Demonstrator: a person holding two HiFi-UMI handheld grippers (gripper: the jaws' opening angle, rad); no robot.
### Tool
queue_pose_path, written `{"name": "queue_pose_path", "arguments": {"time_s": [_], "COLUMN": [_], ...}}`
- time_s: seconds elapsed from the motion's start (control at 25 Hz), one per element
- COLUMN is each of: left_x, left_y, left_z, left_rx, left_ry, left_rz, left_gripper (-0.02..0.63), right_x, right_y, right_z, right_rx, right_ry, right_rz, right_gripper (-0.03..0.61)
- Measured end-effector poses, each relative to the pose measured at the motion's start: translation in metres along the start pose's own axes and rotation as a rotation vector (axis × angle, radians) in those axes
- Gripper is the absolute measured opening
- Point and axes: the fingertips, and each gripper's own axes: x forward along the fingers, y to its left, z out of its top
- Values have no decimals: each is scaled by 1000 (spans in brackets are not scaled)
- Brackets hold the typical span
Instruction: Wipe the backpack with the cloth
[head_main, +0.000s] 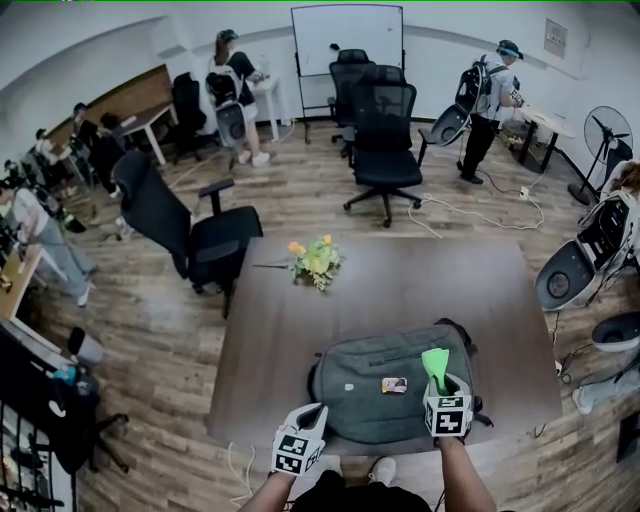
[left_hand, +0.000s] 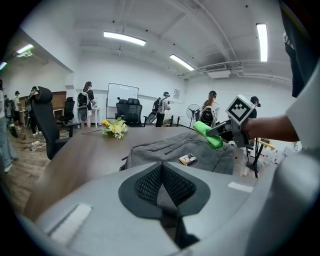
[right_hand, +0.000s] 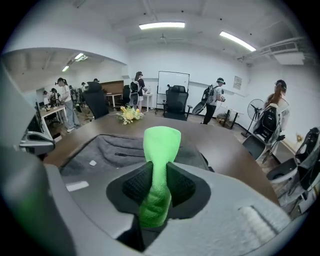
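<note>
A brown table (head_main: 400, 290) with a smooth, dark top stands on a floor of wooden planks (head_main: 160, 340); two things lie directly on it. A grey backpack (head_main: 370, 395) lies flat close to the near edge, a little right of the middle; its zipped face is turned upward. A small bunch of yellow and green flowers (head_main: 315, 260) lies toward the far left side, well apart from the backpack; a thin dark stem points left from it.

Backpack (head_main: 365, 400) lies on table (head_main: 430, 275), at its near edge. Flowers (head_main: 316, 260) behind backpack, to the left. Small card (head_main: 394, 385) on backpack's top. Cloth (head_main: 435, 364), pinched in right gripper (head_main: 439, 386), over backpack's right part. Left gripper (head_main: 314, 413) at backpack's near-left corner.
</note>
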Motion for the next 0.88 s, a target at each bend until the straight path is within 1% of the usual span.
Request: {"name": "queue_pose_path", "arguments": {"time_s": [0.16, 0.28, 0.36, 0.48, 0.6, 0.72, 0.88], "left_x": [-5, -9, -13, -21, -29, -35, -44], "left_y": [7, 7, 8, 8, 15, 21, 26], "left_z": [-2, -2, -3, -9, -17, -24, -29], "left_rx": [-16, -32, -49, -68, -78, -84, -109], "left_ry": [1, -2, -10, -14, 2, 22, 29], "left_rz": [27, 34, 38, 55, 84, 113, 144], "left_gripper": [19, 19, 20, 20, 19, 19, 19], "right_x": [-3, -1, 2, 5, 7, 8, 9], "right_y": [51, 93, 117, 153, 188, 217, 250], "right_z": [-2, -6, -7, -14, -17, -20, -41], "right_rx": [27, 94, 116, 88, 52, 13, -4], "right_ry": [-12, 6, 18, 43, 60, 81, 139], "right_rz": [128, 250, 308, 380, 456, 510, 578], "right_gripper": [87, 87, 87, 87, 87, 87, 86]}}
